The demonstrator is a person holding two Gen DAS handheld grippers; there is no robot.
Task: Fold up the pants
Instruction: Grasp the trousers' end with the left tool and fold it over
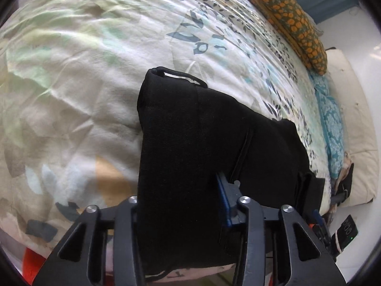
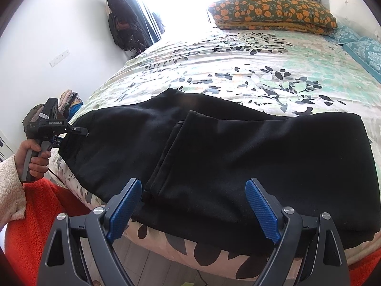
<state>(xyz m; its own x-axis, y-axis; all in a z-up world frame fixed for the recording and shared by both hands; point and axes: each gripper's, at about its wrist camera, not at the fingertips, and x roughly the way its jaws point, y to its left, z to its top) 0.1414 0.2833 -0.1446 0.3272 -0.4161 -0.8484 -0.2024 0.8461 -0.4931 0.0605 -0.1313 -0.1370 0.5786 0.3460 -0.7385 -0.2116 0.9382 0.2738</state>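
Observation:
Black pants [image 2: 214, 152] lie partly folded across the near edge of the bed, one layer lapped over another with a hem edge near the middle. My right gripper [image 2: 193, 205] is open, its blue pads [image 2: 123, 212] spread just above the pants' near edge, holding nothing. My left gripper [image 2: 71, 133] shows at the left end of the pants, pinching the cloth there. In the left wrist view the pants [image 1: 190, 147] drape between the left gripper's jaws [image 1: 181, 202], hiding one finger; the waistband with a white label points away.
A floral duvet [image 2: 262, 71] covers the bed. An orange-flowered pillow [image 2: 273, 12] and a teal cushion [image 2: 362, 45] lie at the head. A white wall [image 2: 59, 23] with hanging dark bags is on the left. A red fleece garment [image 2: 35, 214] lies below the bed edge.

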